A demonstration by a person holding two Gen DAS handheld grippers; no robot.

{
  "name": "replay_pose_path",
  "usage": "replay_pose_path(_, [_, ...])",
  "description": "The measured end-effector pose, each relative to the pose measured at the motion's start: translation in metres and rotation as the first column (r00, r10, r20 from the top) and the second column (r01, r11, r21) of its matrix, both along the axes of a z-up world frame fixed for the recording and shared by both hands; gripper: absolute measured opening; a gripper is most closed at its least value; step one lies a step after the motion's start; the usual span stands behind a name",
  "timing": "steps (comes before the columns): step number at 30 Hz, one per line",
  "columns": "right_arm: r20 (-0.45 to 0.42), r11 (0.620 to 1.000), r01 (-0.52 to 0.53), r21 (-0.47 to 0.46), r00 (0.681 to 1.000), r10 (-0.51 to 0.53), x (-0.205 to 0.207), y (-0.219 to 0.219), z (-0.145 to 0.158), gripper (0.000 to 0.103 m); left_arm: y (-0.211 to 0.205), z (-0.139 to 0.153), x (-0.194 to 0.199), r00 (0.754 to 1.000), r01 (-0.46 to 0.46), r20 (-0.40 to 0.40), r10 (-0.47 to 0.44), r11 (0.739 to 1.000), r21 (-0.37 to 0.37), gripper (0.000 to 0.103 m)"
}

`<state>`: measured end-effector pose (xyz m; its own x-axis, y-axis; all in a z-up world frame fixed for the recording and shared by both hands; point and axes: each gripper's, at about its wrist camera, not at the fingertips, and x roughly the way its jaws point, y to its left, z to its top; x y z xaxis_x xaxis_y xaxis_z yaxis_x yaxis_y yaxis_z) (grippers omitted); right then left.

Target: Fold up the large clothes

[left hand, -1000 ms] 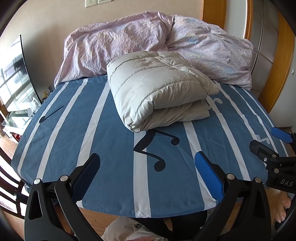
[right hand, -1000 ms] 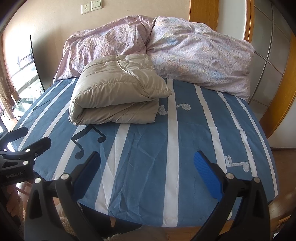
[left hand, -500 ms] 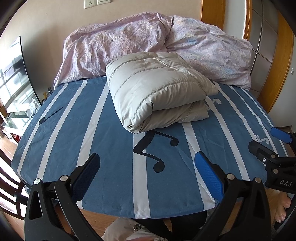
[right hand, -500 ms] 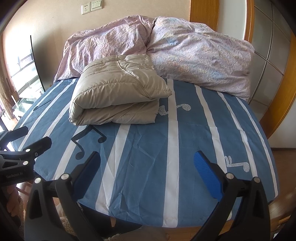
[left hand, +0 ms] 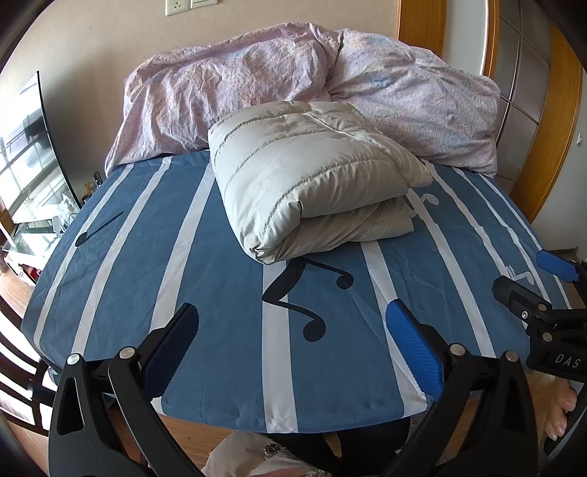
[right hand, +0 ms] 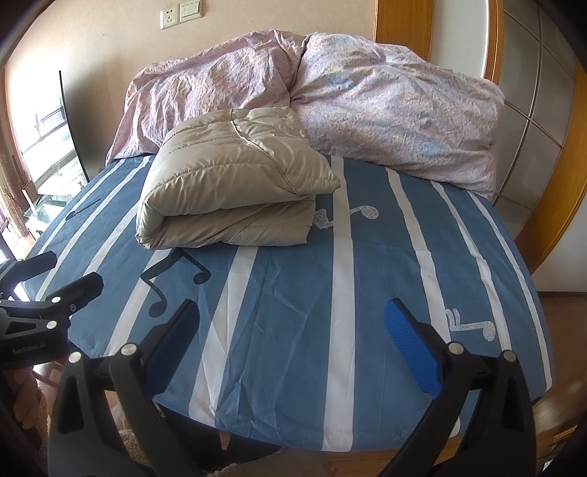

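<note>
A folded beige jacket (left hand: 312, 183) is lying on the bed (left hand: 205, 279), toward its far half, its far edge resting against a crumpled pink duvet (left hand: 256, 91) that is piled at the head. The jacket is doubled over itself, the rounded fold facing the near left and the layered open edges facing right. It is being touched by neither gripper. The sheet beneath it is striped blue and white and printed with music notes; a black note (left hand: 304, 293) is showing just in front of the jacket's near corner.

The left gripper (left hand: 293, 348) is being held above the foot of the bed, its fingers spread wide with nothing between them. The right gripper (right hand: 293, 345) is being held likewise over the near edge, fingers spread wide and empty, well apart from the jacket. Each gripper is being seen at the edge of the other's view. A wall socket (right hand: 168, 18) is showing above the duvet, and a wooden door frame (right hand: 557, 220) is standing at the right.
</note>
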<state>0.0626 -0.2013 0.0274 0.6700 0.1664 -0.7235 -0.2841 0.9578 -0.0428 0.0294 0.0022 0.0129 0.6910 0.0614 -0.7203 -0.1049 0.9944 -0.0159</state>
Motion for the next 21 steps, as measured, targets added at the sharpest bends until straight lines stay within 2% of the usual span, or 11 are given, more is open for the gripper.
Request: replay_pose_path(21, [-0.012, 1.0, -0.009, 0.006, 1.0, 0.009, 0.0043, 0.0022, -0.0011, 0.101, 0.0013, -0.0002, 0.0011, 1.0, 0.001, -0.001, -0.001, 1.0, 0.002, 0.102])
